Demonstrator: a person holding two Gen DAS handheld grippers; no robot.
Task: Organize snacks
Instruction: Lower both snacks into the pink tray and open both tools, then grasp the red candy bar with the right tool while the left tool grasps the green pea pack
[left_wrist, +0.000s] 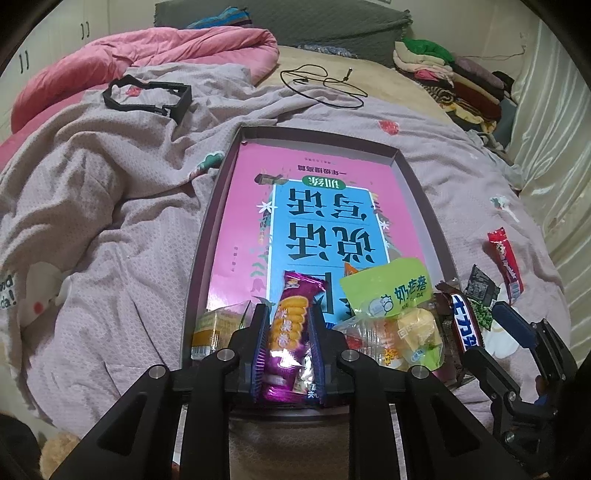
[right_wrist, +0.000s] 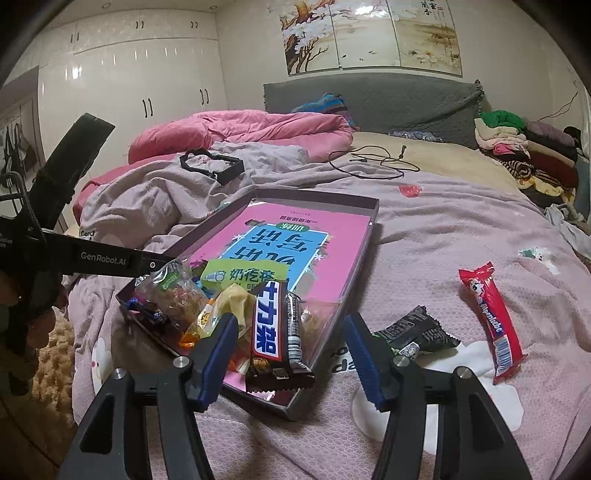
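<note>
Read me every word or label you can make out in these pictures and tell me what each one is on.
"GenRobot.AI": on the left gripper, along its arm as the right wrist view shows it.
"奶疙瘩": green snack bag in the box.
"士力架": brown chocolate bar, lying in the box between the open fingers of the right gripper.
"Alpenliebe": red candy stick on the blanket.
"说话 写话 训练": upside down, pink book in the box.
Purple biscuit packet, black packet: print too small to read.

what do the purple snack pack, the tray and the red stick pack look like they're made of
Purple snack pack: shiny foil-like plastic film, judging by bright glare and crinkles where the left tongs squeeze it.
Tray: probably matte cardboard, from its thin straight walls and dull surface.
Red stick pack: glossy printed plastic wrap with crimped ends.
</note>
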